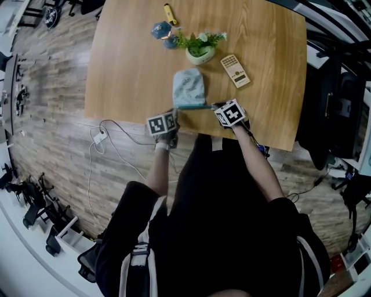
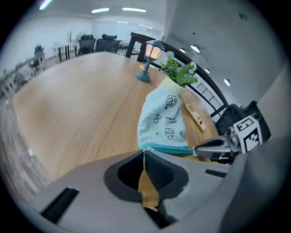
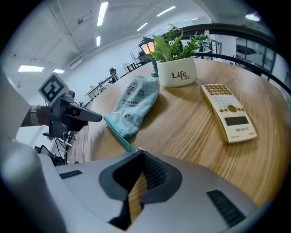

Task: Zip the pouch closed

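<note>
In the head view, the pouch (image 1: 188, 87) lies flat near the middle of the wooden counter (image 1: 127, 69), with its teal zip edge (image 1: 191, 106) turned toward you. Your left claw (image 1: 175, 111) sits at the left corner of that edge and your right claw (image 1: 215, 106) at its right end, so the zip line runs straight between the two tips. Beyond the pouch stand a potted plant (image 1: 200, 52) and a small blue lamp (image 1: 161, 30). A calculator (image 1: 236, 70) lies to the right of the pot, apart from the pouch, and a yellow object (image 1: 170, 14) rests at the far edge.

In the left gripper view, your left claw (image 2: 144, 151) is pinched together, its tips meeting on the near corner of the pouch (image 2: 164, 118) right at the teal band. The pouch stretches away from the tips toward the plant (image 2: 179, 75). The right claw (image 2: 196, 150) comes in from the right and touches the same teal edge at its other end.

In the right gripper view, your right claw (image 3: 138, 149) is also drawn tight, with no gap at the tips. The teal zip edge (image 3: 119, 134) leads directly into them, and a small pale piece shows at the pinch point. I cannot tell whether that piece is the slider. The far end of the edge is held by the left claw (image 3: 101, 117). The white pot (image 3: 176, 73) stands just behind the pouch (image 3: 135, 103), and the calculator (image 3: 229, 113) lies off to the right.
</note>
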Available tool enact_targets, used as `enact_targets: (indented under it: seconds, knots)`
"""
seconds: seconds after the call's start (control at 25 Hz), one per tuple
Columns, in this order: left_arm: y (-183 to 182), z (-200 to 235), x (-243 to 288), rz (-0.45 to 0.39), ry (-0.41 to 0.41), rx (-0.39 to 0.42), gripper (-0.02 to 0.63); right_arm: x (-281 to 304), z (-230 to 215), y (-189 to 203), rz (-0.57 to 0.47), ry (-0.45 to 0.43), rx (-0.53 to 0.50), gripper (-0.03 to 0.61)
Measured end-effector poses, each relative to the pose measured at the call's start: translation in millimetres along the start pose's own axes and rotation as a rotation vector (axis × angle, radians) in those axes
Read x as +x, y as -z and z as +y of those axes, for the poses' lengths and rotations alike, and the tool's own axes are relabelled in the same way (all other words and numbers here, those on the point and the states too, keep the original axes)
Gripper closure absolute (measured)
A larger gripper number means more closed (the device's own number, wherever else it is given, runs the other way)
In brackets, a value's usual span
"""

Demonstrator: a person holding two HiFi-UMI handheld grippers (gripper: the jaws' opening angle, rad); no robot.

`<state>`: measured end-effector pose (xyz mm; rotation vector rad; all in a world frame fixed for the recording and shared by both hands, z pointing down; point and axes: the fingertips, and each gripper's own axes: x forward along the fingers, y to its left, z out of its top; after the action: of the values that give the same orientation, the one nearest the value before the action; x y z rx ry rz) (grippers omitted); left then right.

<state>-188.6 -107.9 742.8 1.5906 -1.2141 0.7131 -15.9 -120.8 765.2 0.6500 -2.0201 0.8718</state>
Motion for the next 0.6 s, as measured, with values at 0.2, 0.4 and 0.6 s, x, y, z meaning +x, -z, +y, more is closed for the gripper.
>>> enact_targets:
  seconds: [0.2,0.4,0.6]
  knots:
    - [3.3,3.0,-0.8,0.02,0.011,-0.003,0.612,-1.3,0.5,-1.7,-0.003,0.02,-0.012,0.566]
    - [6.5,7.4,0.6,0.031,0.013,-0.016,0.612,-0.6,0.1,-1.2,0.002,0.029,-0.012,0.566]
    - [7.1,7.8,1.1,0.037,0.009,-0.001,0.611,-0.2,-0.1,-1.2,0.004,0.044,-0.019,0.566]
